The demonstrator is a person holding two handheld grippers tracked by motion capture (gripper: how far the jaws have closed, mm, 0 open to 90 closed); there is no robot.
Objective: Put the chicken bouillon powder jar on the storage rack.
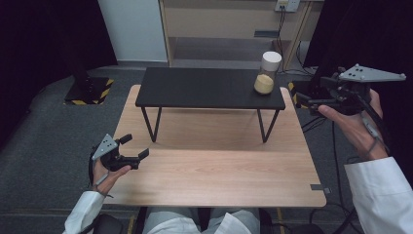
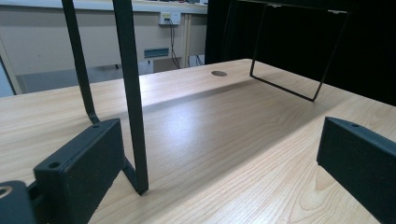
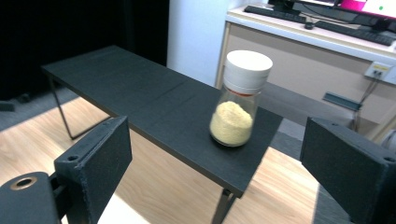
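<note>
Left hand-held gripper (image 1: 130, 148) sits low at about 8 o'clock over the light wooden tabletop (image 1: 214, 170), jaws spread and empty. Right hand-held gripper (image 1: 306, 95) is up at 2 o'clock, also released, aimed at the clear glass jar of yellow powder with a white lid (image 1: 267, 73), standing upright on the right end of the small black metal-legged shelf (image 1: 204, 87).

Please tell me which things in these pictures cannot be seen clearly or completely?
- Jar: slightly blurred in the right gripper view; the yellow powder cannot be identified, and no label is readable.
- Black shelf: its top is cut off by the upper edge in the left gripper view.
- Wall sockets: cut off by the high view's top edge.
</note>
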